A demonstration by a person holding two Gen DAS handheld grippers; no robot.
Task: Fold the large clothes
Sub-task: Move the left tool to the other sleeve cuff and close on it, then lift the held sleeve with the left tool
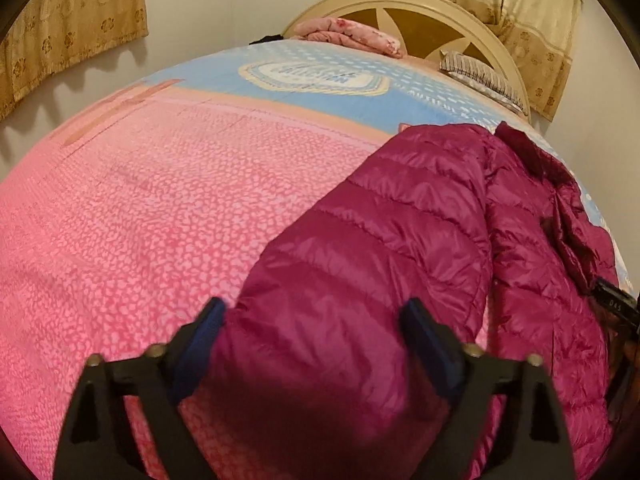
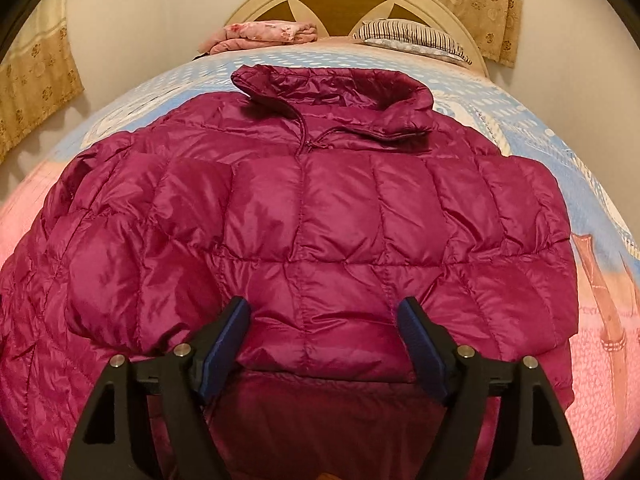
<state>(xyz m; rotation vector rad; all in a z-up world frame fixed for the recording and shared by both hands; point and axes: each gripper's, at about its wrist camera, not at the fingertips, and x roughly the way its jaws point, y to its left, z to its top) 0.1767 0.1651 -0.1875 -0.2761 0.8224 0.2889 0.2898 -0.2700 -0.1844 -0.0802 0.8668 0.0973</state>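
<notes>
The magenta jacket (image 2: 304, 216) lies on the bed (image 1: 140, 200). Left gripper (image 1: 314, 320) and right gripper (image 2: 324, 320) both gape wide over it. The bedspread's lettering is unreadable.

We found the magenta quilted down jacket (image 2: 312, 216) lying front up across the bed, zipped, its stand-up collar (image 2: 332, 84) toward the headboard. Its glossy, puffy panels were creased. One sleeve (image 1: 360, 248) stretched out flat from the body, and the hem sat nearest us.
</notes>
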